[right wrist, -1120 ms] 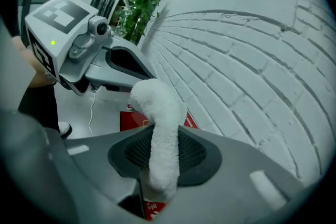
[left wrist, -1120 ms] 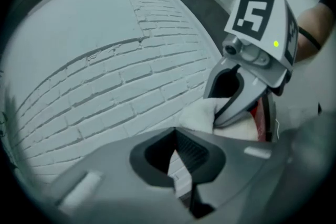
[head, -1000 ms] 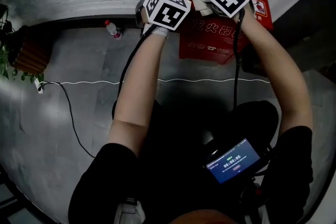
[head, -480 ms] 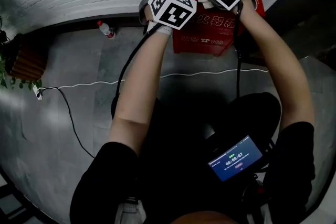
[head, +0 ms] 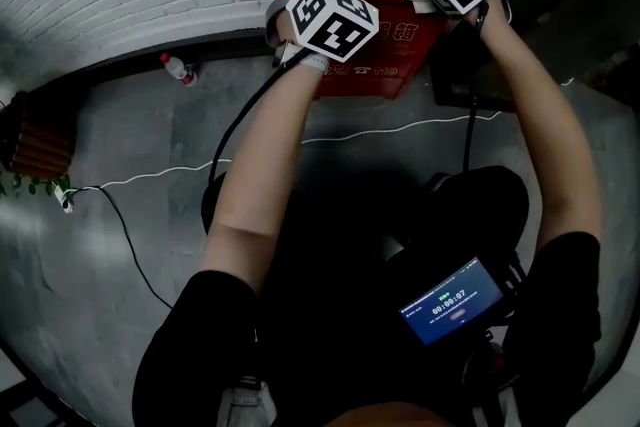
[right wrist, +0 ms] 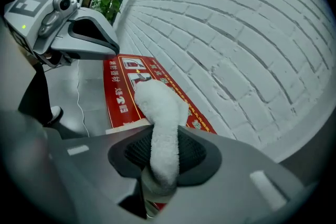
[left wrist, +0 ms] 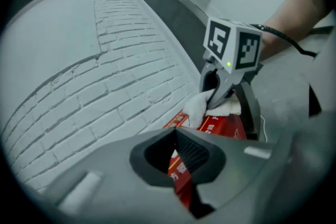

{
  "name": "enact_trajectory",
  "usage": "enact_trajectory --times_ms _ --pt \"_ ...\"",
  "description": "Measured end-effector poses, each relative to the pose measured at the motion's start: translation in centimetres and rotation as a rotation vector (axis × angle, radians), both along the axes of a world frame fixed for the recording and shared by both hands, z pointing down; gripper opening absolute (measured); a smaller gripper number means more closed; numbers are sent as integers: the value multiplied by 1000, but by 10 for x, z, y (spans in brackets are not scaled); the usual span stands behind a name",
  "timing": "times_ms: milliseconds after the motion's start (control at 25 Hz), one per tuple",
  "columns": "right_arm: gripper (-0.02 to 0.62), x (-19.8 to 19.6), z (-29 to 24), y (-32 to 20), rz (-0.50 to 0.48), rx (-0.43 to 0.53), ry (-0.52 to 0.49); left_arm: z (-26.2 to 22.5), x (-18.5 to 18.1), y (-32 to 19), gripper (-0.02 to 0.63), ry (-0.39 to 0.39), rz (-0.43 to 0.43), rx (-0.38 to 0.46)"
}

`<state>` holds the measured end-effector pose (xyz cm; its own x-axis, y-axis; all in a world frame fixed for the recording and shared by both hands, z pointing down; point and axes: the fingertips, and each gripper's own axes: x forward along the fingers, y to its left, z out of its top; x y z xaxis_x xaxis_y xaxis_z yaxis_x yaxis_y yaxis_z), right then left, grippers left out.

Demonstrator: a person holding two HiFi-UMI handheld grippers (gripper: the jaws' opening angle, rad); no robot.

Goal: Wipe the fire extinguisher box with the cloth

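Cloth [right wrist: 160,113], white and fluffy, is clamped between the jaws of the right tongs [right wrist: 160,165]. Its free end sticks out past their tips onto the top edge of the red box [right wrist: 119,93], which it seems to touch. The box stands against a white brick wall [right wrist: 220,50], ahead of and below both tongs, with its printed face toward the person. Left tongs [left wrist: 181,168] have their jaws together with nothing between them. Only a thin slit shows, and the box's red is seen through it just beyond. They hang over the box's left part, close beside the right tongs, which sit over its right end with their tips turned toward the left pair. Well off to the left of the left tongs, a bottle [head: 178,68] lies on the grey floor [head: 90,295] at the foot of the wall. Behind both tongs, toward the person, a white cable [head: 380,129] runs across the floor, and a lit phone [head: 450,301] sits at the person's lap.
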<state>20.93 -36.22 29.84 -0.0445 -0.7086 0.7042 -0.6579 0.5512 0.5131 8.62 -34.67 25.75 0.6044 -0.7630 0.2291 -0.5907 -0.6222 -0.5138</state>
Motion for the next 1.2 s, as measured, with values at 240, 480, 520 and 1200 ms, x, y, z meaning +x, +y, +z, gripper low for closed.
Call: enact_trajectory --times_ms 240,480,520,1200 --pt "114 56 -2 15 87 -4 -8 0 28 14 5 -7 40 4" --pt "115 90 -1 38 158 -29 28 -3 45 32 5 -4 67 1" --pt "115 95 -2 42 170 -28 36 -3 48 35 5 -6 72 3" --pt "123 -13 -20 93 73 410 -459 38 35 93 5 322 129 -120"
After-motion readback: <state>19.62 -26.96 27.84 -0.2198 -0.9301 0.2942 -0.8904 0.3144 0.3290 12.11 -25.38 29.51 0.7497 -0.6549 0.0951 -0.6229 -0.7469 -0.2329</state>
